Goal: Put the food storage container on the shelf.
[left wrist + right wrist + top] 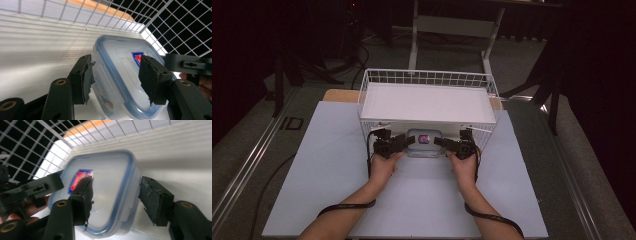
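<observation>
Meanwhile, under the white wire shelf on the pale tabletop, a clear plastic box with a blue-rimmed clip lid sits between the left claw and the right claw. Both straddle it, jaws slack, not pinching. Next, seemingly, comes clamping or withdrawing.

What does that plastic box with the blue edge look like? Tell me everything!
The plastic box is see-through and squarish with rounded corners. Its clear lid has a blue rim, side clips, and a red and blue sticker on top. The lid looks shut. The box sits flat on the lower level of the white wire rack, under its shelf. The left gripper and right gripper reach to its two sides; whether their pads press it, I cannot tell.
</observation>
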The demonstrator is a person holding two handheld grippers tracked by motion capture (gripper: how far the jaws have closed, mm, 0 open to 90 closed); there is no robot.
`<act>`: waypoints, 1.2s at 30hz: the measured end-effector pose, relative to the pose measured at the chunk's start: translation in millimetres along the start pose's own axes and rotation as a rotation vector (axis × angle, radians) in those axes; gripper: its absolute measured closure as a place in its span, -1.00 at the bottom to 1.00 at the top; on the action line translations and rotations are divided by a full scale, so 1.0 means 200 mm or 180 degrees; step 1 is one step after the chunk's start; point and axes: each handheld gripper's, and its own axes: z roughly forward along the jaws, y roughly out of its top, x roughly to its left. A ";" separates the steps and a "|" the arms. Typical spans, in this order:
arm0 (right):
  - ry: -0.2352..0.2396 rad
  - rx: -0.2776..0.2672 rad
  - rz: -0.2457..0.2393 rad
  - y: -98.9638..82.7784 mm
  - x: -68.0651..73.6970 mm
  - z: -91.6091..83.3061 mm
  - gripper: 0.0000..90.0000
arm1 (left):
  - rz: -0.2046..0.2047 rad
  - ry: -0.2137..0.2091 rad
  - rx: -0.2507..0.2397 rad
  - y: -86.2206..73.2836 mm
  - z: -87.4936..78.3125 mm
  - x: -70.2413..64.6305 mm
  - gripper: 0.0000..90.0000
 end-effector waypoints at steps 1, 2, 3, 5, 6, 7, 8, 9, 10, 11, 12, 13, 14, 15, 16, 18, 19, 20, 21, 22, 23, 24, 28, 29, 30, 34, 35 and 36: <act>0.0029 -0.0013 -0.0067 0.00 0.00 -0.01 -0.11 | 0.0000 0.0013 -0.0009 0.00 -0.01 0.00 0.01; 0.0055 -0.0030 -0.0024 -0.01 0.00 -0.02 -0.11 | 0.0005 0.0021 -0.0012 0.00 -0.02 0.00 0.01; 0.0105 -0.0090 -0.0031 -0.01 0.00 -0.03 -0.12 | 0.0011 -0.0009 0.0009 -0.01 -0.04 -0.01 0.01; 0.0075 -0.0117 -0.0120 -0.03 0.00 -0.04 -0.14 | 0.0043 0.0015 0.0011 -0.02 -0.05 -0.02 0.01; 0.0082 -0.0105 -0.0164 -0.03 0.01 -0.05 -0.14 | 0.0069 -0.0001 0.0029 -0.03 -0.07 -0.02 0.01; 0.0073 -0.0093 -0.0206 -0.04 0.01 -0.06 -0.15 | 0.0115 0.0025 0.0043 -0.04 -0.08 -0.03 0.01; 0.0079 -0.0072 -0.0238 -0.05 0.01 -0.07 -0.15 | 0.0172 0.0047 0.0053 -0.04 -0.09 -0.05 0.01; 0.0061 -0.0061 -0.0269 -0.05 0.02 -0.08 -0.15 | 0.0225 0.0042 0.0064 -0.05 -0.11 -0.06 0.01; 0.0032 -0.0079 -0.0311 -0.06 0.03 -0.10 -0.14 | 0.0245 0.0055 0.0088 -0.05 -0.12 -0.07 0.01; 0.0048 -0.0129 -0.0368 -0.07 0.03 -0.11 -0.14 | 0.0252 0.0056 0.0086 -0.06 -0.14 -0.08 0.01; 0.0061 -0.0129 -0.0365 -0.07 0.04 -0.13 -0.14 | 0.0295 0.0048 0.0074 -0.06 -0.16 -0.08 0.01; 0.0032 -0.0137 -0.0394 -0.08 0.05 -0.14 -0.13 | 0.0336 0.0034 0.0067 -0.07 -0.18 -0.09 0.01; 0.0031 -0.0142 -0.0440 -0.08 0.06 -0.16 -0.11 | 0.0378 0.0017 0.0073 -0.07 -0.20 -0.11 -0.01; 0.0040 -0.0128 -0.0481 -0.09 0.08 -0.17 -0.11 | 0.0434 0.0003 0.0108 -0.08 -0.22 -0.12 -0.06; 0.0004 -0.0098 -0.0554 -0.10 0.09 -0.17 -0.09 | 0.0462 -0.0027 0.0111 -0.08 -0.24 -0.12 -0.07; 0.0002 -0.0056 -0.0708 -0.12 0.12 -0.18 -0.06 | 0.0470 -0.0075 0.0125 -0.09 -0.27 -0.13 -0.10; 0.0012 -0.0050 -0.0745 -0.13 0.14 -0.18 -0.03 | 0.0457 -0.0115 0.0122 -0.09 -0.29 -0.14 -0.12; 0.0012 -0.0050 -0.0745 -0.13 0.14 -0.18 -0.03 | 0.0457 -0.0115 0.0122 -0.09 -0.29 -0.14 -0.14; 0.0052 -0.0028 -0.0764 -0.14 0.15 -0.18 0.05 | 0.0458 -0.0130 0.0119 -0.10 -0.31 -0.14 -0.14; 0.0069 0.0006 -0.0807 -0.16 0.17 -0.18 0.12 | 0.0491 -0.0157 0.0109 -0.10 -0.32 -0.14 -0.29; 0.0041 0.0029 -0.0867 -0.17 0.18 -0.17 0.18 | 0.0501 -0.0155 0.0126 -0.11 -0.34 -0.14 -0.51; 0.0061 0.0051 -0.0906 -0.18 0.20 -0.17 0.28 | 0.0501 -0.0135 0.0174 -0.11 -0.35 -0.14 -0.70; 0.0124 0.0167 -0.1058 -0.22 0.23 -0.13 0.80 | 0.0556 -0.0177 0.0174 -0.15 -0.41 -0.14 -0.89; 0.0110 0.0203 -0.1086 -0.23 0.23 -0.11 0.98 | 0.0551 -0.0189 0.0170 -0.16 -0.42 -0.14 -0.98; 0.0100 0.0232 -0.1093 -0.24 0.24 -0.10 1.00 | 0.0589 -0.0144 0.0148 -0.17 -0.43 -0.14 -0.98; 0.0065 0.0349 -0.1139 -0.25 0.24 -0.03 1.00 | 0.0790 0.0015 0.0092 -0.22 -0.45 -0.14 -0.98; 0.0053 0.0369 -0.1135 -0.25 0.24 -0.01 1.00 | 0.0855 0.0067 0.0068 -0.23 -0.46 -0.14 -0.98; 0.0041 0.0374 -0.1143 -0.25 0.24 0.00 1.00 | 0.0906 0.0095 0.0037 -0.24 -0.46 -0.15 -0.98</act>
